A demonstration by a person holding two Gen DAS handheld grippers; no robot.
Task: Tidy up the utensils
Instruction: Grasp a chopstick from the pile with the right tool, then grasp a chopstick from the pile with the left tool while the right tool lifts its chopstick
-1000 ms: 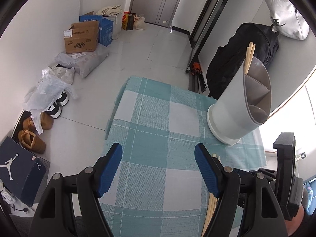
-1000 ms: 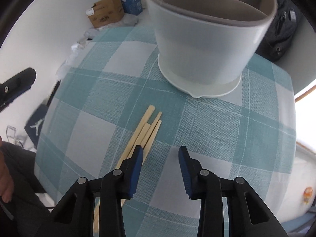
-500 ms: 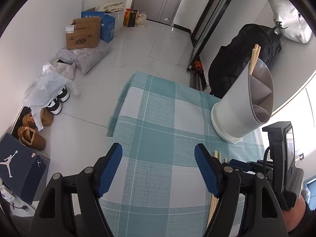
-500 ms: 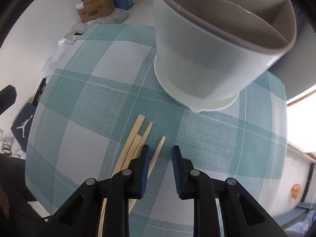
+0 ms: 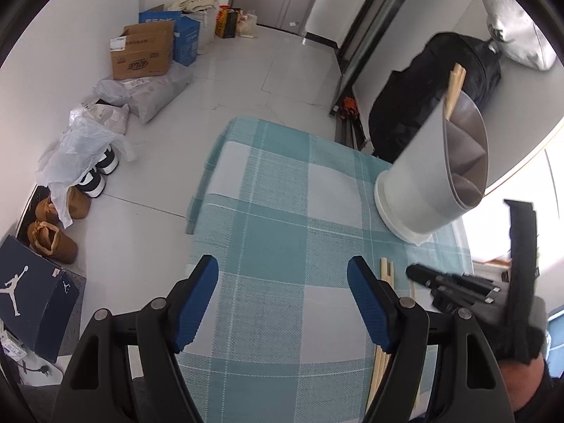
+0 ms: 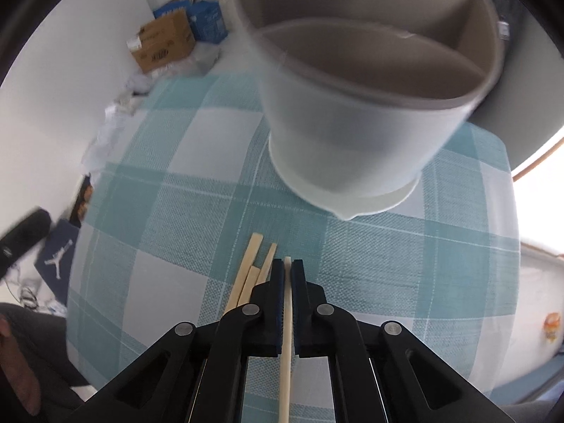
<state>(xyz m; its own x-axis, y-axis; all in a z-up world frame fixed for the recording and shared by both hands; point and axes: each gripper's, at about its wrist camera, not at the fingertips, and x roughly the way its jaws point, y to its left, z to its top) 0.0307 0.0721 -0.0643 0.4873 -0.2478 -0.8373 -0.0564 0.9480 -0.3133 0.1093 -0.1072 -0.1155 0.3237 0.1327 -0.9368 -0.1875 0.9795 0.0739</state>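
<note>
Both cams are riding on the tongs and looking forward along the fingers, tilted steeply down at the worktop [image 5: 282,211] with its checked cloth. The left one is sitting higher and further back, facing across the worktop's far edge out to the floor, boxes and door beyond, with the left tongs [image 5: 282,299] filling the bottom of the frame. The right one is hanging much closer in, nearly over the chopsticks [image 6: 253,268], with the right tongs [image 6: 287,278] at the bottom. Both are catching the utensil holder [image 5: 430,176] near the far right corner, and the left view is also picking up the right tongs at its right edge.
</note>
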